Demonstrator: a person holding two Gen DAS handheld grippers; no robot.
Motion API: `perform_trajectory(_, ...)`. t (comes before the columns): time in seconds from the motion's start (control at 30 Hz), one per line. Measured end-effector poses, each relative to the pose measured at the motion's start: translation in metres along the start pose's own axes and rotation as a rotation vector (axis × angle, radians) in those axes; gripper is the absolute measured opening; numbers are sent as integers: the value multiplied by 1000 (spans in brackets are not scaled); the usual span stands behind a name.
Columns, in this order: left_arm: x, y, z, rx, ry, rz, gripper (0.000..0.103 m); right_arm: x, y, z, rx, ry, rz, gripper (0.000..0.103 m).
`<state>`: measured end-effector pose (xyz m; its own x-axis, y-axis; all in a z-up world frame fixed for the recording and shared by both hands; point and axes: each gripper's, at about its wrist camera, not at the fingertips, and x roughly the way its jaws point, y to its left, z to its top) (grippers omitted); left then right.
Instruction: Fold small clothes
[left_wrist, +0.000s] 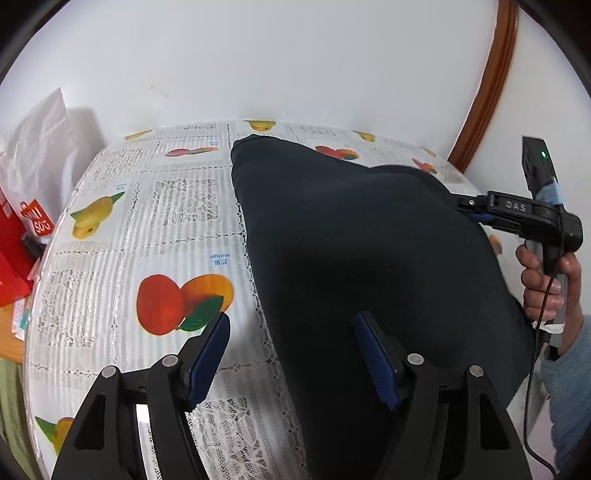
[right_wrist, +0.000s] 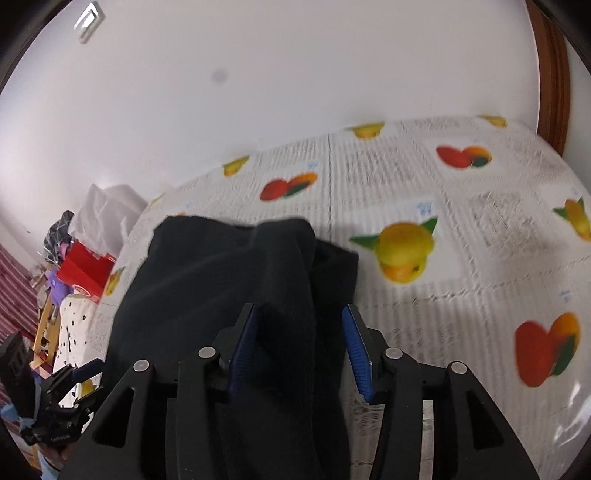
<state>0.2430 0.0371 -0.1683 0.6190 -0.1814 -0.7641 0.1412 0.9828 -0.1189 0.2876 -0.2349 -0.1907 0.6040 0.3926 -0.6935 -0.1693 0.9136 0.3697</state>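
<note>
The dark garment (left_wrist: 351, 251) lies spread on the table (left_wrist: 110, 206), which wears a fruit-print cloth, its far end reaching toward the wall and its near part under both grippers. The left gripper (left_wrist: 291, 354) hovers with its jaws spread and nothing pinched, one pad over the garment's left edge, the other over bare cloth. The right gripper (right_wrist: 299, 350) has its jaws partly apart around a raised ridge of fabric; the left pad seems to touch it, the right pad stands clear, so it looks like a loose hold at best. To fold cleanly, the right should probably close firmly on the edge before lifting, while the left takes the opposite edge at a matching spot, so both carry the fabric over evenly without bunching. A red bag (left_wrist: 22, 236) and white bag (left_wrist: 40, 136) sit off the table's left side, well apart from the work; the person's hand (left_wrist: 546, 288) grips the right handle. Nothing on the table blocks the fold.
</note>
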Motion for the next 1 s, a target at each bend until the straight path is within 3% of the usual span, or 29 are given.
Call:
perform_trajectory(0.03, 1, -1, 0, 3, 1, 7, 68, 4, 4, 0, -18, 3, 11, 4)
perform_trajectory(0.07, 1, -2, 1, 2, 4, 11, 69, 3, 7, -1, -44, -5, 28, 3)
perform_trajectory(0.17, 1, 0, 2, -12, 17, 9, 70, -33, 11, -6, -134, -236, 43, 3)
perform_trajectory(0.2, 1, 0, 2, -16, 17, 5, 70, -32, 8, -7, -122, -231, 31, 3)
perform_trajectory(0.27, 2, -1, 2, -13, 18, 4, 70, -5, 1, -9, -87, -100, -61, 3)
perform_trajectory(0.33, 1, -2, 3, -17, 19, 10, 70, 5, 4, -13, -104, -48, -141, 4)
perform_trajectory(0.5, -13, -2, -6, -29, 3, 24, 70, -37, 20, -25, -146, -115, -272, 8)
perform_trajectory(0.6, -23, -3, -15, -40, -8, 19, 70, -61, 26, -49, -172, -105, -247, 10)
perform_trajectory(0.73, -39, -8, -28, -29, -15, 30, 70, -85, 36, -90, -246, -107, -225, 35)
perform_trajectory(0.77, -42, -10, -31, -26, -13, 36, 70, -90, 38, -103, -266, -113, -226, 38)
perform_trajectory(1.0, -63, -21, -61, 10, 6, 76, 69, -106, 30, -158, -239, -97, -250, 38)
